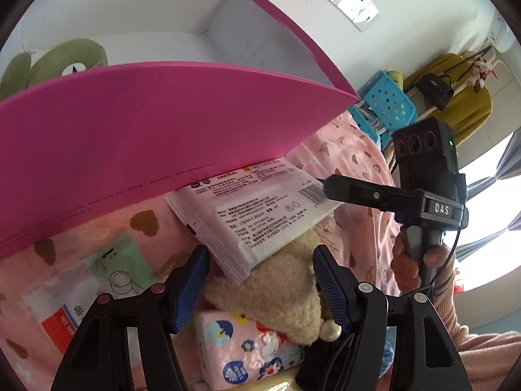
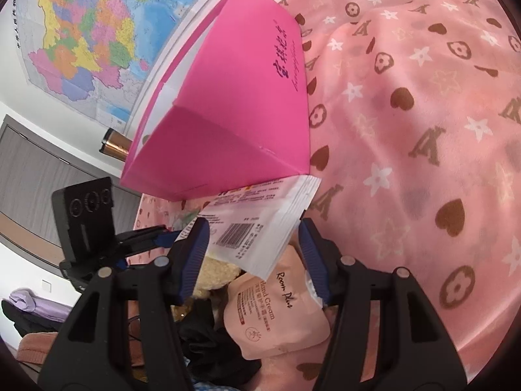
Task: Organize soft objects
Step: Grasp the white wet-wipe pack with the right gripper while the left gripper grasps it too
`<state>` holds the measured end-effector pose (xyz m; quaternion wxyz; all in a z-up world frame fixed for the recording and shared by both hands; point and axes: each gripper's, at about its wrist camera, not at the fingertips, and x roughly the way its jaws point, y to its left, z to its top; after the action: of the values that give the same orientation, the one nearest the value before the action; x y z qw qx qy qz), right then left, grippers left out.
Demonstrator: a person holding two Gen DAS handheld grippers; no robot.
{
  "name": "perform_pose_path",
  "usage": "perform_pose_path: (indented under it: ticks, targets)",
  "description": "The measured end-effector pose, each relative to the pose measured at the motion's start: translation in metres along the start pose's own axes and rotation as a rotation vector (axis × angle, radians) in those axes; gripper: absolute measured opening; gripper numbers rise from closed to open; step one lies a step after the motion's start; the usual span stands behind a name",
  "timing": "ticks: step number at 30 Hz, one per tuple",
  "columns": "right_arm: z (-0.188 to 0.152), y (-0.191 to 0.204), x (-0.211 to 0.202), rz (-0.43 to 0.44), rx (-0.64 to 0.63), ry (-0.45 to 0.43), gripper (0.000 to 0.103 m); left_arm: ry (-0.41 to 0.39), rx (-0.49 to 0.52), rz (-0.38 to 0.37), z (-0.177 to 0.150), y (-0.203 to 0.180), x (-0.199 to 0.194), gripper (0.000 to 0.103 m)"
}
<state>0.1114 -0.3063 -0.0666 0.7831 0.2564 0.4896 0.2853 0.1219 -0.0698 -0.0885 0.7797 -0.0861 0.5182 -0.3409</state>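
One pink box (image 1: 140, 123) stands open on the bedspread (image 2: 423, 130), one green plush (image 1: 65, 62) inside. One white packet (image 1: 247, 211) lies against its near wall. Left gripper (image 1: 260, 280) and right gripper (image 2: 254, 254) half-open; the packet's corners lie between the jaws, grip unclear.

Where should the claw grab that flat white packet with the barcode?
Best guess: pinch the white packet by its free barcode edge, coming from the near side. It is thin and flat, one end rests against the pink box, and this end sticks out over the hand cream pouch.
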Motion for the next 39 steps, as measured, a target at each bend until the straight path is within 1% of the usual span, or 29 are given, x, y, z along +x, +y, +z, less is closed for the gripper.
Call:
perform_pose_path:
  ticks: [4, 5, 8, 10, 12, 13, 14, 15, 17, 19, 20, 21, 22, 23, 25, 28, 31, 33, 34, 36, 39]
  targets:
    - [0.002, -0.001, -0.009, 0.022, -0.007, -0.030, 0.059, -0.020, -0.011, -0.010, 0.002, 0.003, -0.005, 0.065]
    - [0.002, 0.000, -0.009, 0.026, -0.011, -0.032, 0.059, -0.028, -0.012, -0.008, 0.003, 0.003, -0.008, 0.064]
    - [0.003, 0.005, -0.008, 0.007, -0.034, -0.036, 0.059, -0.044, -0.011, 0.002, 0.005, 0.004, -0.011, 0.062]
    - [0.004, 0.003, -0.007, 0.001, -0.032, -0.036, 0.058, -0.039, -0.017, 0.006, 0.006, 0.005, -0.010, 0.062]
    - [0.004, 0.000, -0.003, -0.020, -0.022, -0.025, 0.054, -0.035, -0.027, 0.004, 0.007, 0.008, -0.008, 0.062]
    - [0.004, -0.002, -0.001, -0.034, -0.015, -0.019, 0.050, -0.033, -0.032, 0.001, 0.006, 0.008, -0.007, 0.062]
    - [0.003, -0.004, -0.001, -0.037, -0.012, -0.015, 0.047, -0.036, -0.036, -0.006, 0.005, 0.009, -0.008, 0.062]
    - [0.002, -0.006, 0.000, -0.038, -0.011, -0.014, 0.045, -0.041, -0.037, -0.012, 0.005, 0.010, -0.009, 0.062]
    - [-0.001, -0.007, -0.004, -0.035, -0.024, -0.030, 0.040, -0.050, -0.037, -0.024, 0.003, 0.010, -0.012, 0.062]
    - [-0.002, -0.005, -0.008, -0.039, -0.038, -0.045, 0.036, -0.054, -0.033, -0.014, 0.004, 0.009, -0.013, 0.061]
    - [-0.002, -0.004, -0.010, -0.041, -0.045, -0.051, 0.034, -0.054, -0.033, -0.007, 0.004, 0.009, -0.013, 0.054]
    - [-0.003, -0.003, -0.012, -0.039, -0.053, -0.057, 0.032, -0.059, -0.032, -0.001, 0.004, 0.008, -0.013, 0.050]
    - [-0.003, -0.001, -0.013, -0.039, -0.060, -0.061, 0.031, -0.061, -0.028, 0.009, 0.004, 0.007, -0.014, 0.049]
    - [-0.004, 0.002, -0.015, -0.041, -0.069, -0.067, 0.030, -0.066, -0.029, 0.014, 0.004, 0.007, -0.015, 0.044]
    - [-0.006, 0.007, -0.019, -0.043, -0.089, -0.079, 0.030, -0.081, -0.027, 0.019, 0.003, 0.006, -0.019, 0.039]
    - [-0.009, 0.013, -0.023, -0.030, -0.107, -0.092, 0.029, -0.093, -0.020, 0.003, 0.001, 0.003, -0.024, 0.039]
    - [-0.013, 0.018, -0.025, -0.042, -0.129, -0.095, 0.029, -0.101, -0.002, -0.001, -0.001, -0.003, -0.027, 0.039]
    - [-0.015, 0.023, -0.026, -0.046, -0.147, -0.093, 0.026, -0.094, 0.004, -0.025, -0.001, -0.006, -0.027, 0.039]
    - [-0.016, 0.025, -0.025, -0.042, -0.157, -0.091, 0.021, -0.096, 0.012, -0.016, -0.002, -0.009, -0.027, 0.039]
    - [-0.018, 0.032, -0.025, -0.057, -0.180, -0.095, 0.020, -0.093, 0.033, 0.004, -0.003, -0.012, -0.025, 0.039]
    - [-0.017, 0.032, -0.022, -0.088, -0.186, -0.087, 0.020, -0.093, 0.025, 0.026, -0.002, -0.006, -0.026, 0.040]
